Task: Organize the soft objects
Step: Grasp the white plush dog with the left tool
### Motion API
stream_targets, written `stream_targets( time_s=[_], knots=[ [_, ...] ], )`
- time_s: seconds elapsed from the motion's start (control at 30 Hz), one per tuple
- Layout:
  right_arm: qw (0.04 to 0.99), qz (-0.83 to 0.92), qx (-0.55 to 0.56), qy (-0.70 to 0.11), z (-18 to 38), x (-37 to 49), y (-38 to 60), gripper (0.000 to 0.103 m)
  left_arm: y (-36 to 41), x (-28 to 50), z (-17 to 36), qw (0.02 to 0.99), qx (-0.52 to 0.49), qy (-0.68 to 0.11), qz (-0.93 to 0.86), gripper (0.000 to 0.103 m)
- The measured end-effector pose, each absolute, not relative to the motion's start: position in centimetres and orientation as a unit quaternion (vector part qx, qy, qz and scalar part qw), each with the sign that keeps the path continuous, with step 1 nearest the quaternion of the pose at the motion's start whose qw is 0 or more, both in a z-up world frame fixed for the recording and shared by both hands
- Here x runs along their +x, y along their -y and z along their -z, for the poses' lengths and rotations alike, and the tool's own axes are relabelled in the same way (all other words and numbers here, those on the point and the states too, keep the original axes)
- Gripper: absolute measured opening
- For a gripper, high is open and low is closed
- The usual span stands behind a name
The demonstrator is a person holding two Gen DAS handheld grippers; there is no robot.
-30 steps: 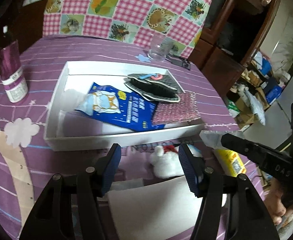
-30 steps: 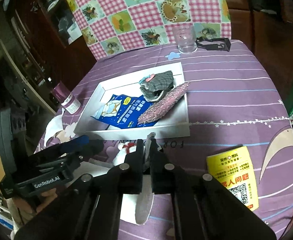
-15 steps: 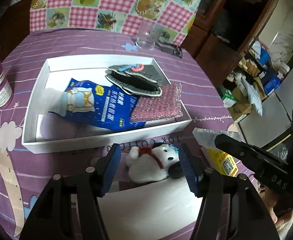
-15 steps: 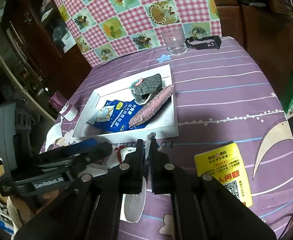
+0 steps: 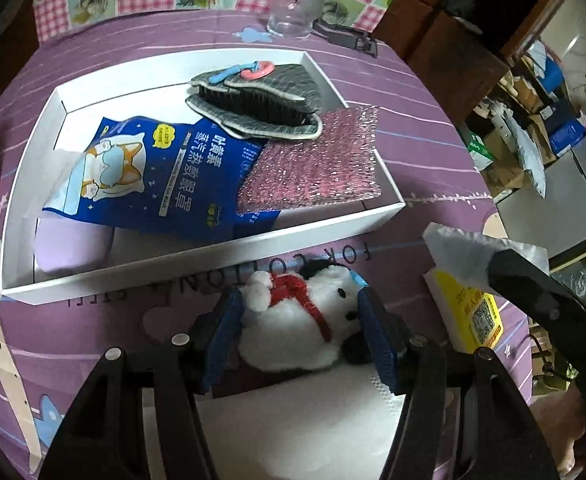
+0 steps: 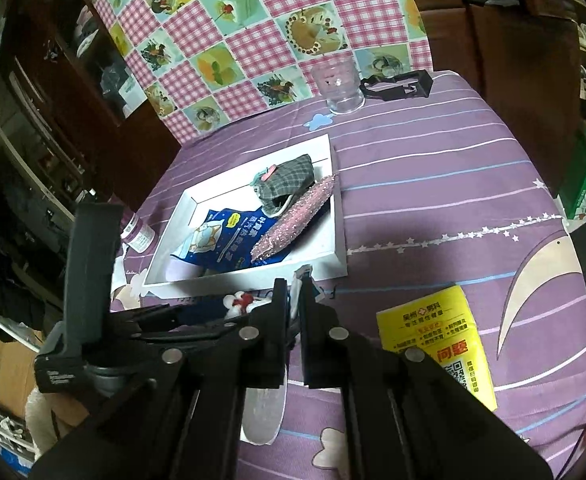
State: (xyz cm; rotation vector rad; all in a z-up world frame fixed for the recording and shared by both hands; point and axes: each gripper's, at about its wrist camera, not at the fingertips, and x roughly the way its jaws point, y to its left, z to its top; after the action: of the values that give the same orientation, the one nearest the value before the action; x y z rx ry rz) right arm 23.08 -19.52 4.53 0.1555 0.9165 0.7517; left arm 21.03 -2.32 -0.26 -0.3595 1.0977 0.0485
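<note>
A white plush toy (image 5: 293, 332) with a red scarf lies on the purple tablecloth just in front of the white tray (image 5: 197, 264). My left gripper (image 5: 301, 296) straddles it, open, with one blue pad on each side of the toy. The tray holds a blue eye-mask packet (image 5: 161, 172), a pink glittery sponge (image 5: 317, 168), a grey plaid item (image 5: 261, 104) and a lavender piece (image 5: 73, 244). My right gripper (image 6: 294, 286) hovers to the right of the toy, shut on a thin white plastic packet (image 5: 461, 248).
A yellow leaflet (image 6: 437, 340) lies at the right. White paper (image 5: 301, 420) lies under my left gripper. A glass (image 5: 291, 12) and a black clip (image 5: 349, 38) stand beyond the tray, a purple-labelled bottle (image 6: 137, 232) to its left. Table edge drops off right.
My left gripper has come forward and down over the plush toy, which now sits between its fingers. Its jaw width looks the same. The right gripper has barely moved.
</note>
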Motion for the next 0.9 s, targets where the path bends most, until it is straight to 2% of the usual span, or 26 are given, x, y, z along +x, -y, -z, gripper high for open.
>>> stream_targets(
  time_s=[0.23,0.9],
  knots=[
    [0.826,-0.351,0.071,-0.434,-4.3,23.1,19.4,0.007,1.5,20.9,0.9,0.830,-0.203,-0.520,-0.013,0.059],
    [0.827,-0.345,0.073,-0.439,-3.8,23.4,19.4,0.007,2.1,19.1,0.9,0.863,-0.186,-0.469,-0.008,0.045]
  ],
)
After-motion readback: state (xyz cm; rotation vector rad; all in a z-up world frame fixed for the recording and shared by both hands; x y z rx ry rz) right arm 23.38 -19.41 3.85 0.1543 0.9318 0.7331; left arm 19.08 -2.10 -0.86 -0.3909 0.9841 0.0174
